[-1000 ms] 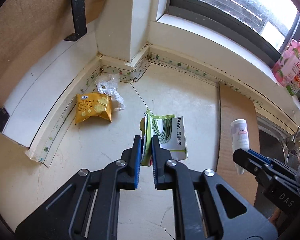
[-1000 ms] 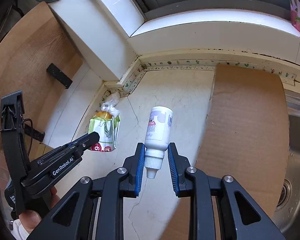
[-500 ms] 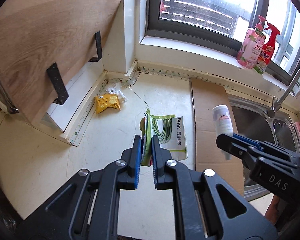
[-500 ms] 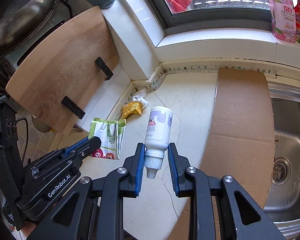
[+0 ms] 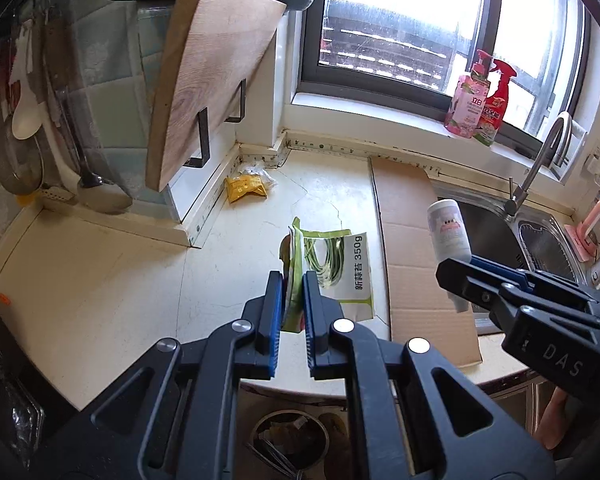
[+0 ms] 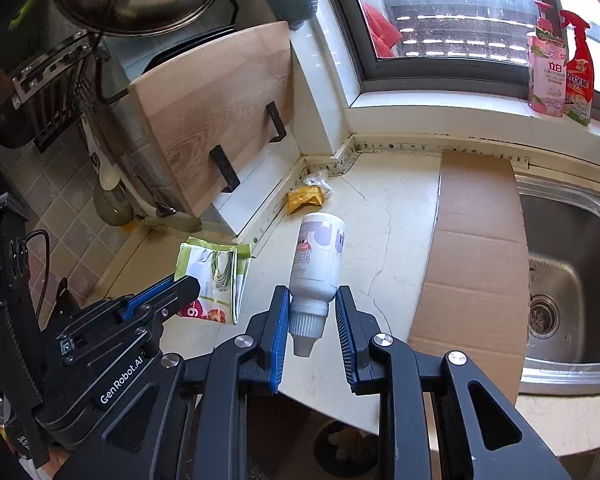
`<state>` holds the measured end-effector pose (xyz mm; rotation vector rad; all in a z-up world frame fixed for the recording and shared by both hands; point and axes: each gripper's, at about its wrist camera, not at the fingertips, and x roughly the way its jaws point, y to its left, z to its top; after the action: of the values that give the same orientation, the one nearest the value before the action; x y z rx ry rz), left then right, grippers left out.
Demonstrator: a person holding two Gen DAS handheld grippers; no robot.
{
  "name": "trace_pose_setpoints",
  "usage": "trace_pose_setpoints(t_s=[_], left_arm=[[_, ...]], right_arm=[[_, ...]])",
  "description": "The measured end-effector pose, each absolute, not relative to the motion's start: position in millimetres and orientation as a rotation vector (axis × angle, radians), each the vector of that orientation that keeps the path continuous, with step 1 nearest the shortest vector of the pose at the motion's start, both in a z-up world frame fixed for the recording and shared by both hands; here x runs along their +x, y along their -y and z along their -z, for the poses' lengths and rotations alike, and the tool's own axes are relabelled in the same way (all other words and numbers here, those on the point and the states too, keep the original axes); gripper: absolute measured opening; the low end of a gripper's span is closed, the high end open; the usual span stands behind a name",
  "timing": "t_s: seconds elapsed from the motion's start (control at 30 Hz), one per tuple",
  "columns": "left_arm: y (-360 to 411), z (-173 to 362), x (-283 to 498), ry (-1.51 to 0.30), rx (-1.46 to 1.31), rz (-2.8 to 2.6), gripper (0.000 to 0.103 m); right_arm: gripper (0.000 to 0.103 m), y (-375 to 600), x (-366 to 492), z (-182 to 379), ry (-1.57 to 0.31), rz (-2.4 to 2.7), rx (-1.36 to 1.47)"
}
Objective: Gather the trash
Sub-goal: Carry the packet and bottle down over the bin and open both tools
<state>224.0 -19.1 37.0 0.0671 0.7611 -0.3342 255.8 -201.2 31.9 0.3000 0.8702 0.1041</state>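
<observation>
While both held level above counter edge, L gripper (image 5: 291, 304) pinches green bag (image 5: 332, 268); R gripper (image 6: 312, 320) clamps white bottle (image 6: 318, 260).

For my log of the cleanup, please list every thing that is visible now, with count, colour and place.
bag: 1, green and white, held in left gripper above counter
bottle: 1, white, held by its cap end in right gripper
yellow packet: 1, yellow, on counter near back corner
plastic wrap: 1, clear, in the corner behind yellow packet
cardboard: 1, brown, flat on counter beside sink
sink: 1, steel, right of cardboard
board: 1, wooden, leaning in black brackets at the left
sill bottles: 2, pink and red, on window sill
bin: 1, dark, below counter edge
left gripper: 1, black with blue pads
right gripper: 1, black with blue pads
</observation>
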Motion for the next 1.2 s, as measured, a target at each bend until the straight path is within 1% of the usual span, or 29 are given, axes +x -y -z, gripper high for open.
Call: trace_pose_setpoints(t_s=[0.2, 0.3, 0.53, 0.7, 0.87, 1.03, 1.2], left_arm=[[-15, -38, 178, -0.74, 0.063, 0.364, 0.008], [-26, -30, 160, -0.763, 0.06, 0.392, 0.008], [-36, 21, 132, -0.897, 0.067, 0.415, 0.008], [-41, 67, 126, -0.985, 0.054, 0.384, 0.008], [-43, 128, 123, -1.085, 0.049, 0.348, 0.008], [-44, 216, 118, -1.207, 0.028, 0.323, 0.008], [-46, 307, 111, -1.27, 0.043, 0.288, 0.008]], right_arm=[[0.023, 165, 193, -41, -0.848, -0.093, 0.272], [0.023, 152, 163, -38, -0.851, -0.084, 0.27], [0.023, 122, 105, -5, -0.929, -0.096, 0.243], [0.023, 109, 92, 33, -1.007, -0.117, 0.242], [0.023, 107, 89, 95, -1.143, -0.157, 0.29], [0.023, 110, 84, 180, -1.265, -0.188, 0.321], [0.023, 119, 79, 273, -1.366, -0.181, 0.323]])
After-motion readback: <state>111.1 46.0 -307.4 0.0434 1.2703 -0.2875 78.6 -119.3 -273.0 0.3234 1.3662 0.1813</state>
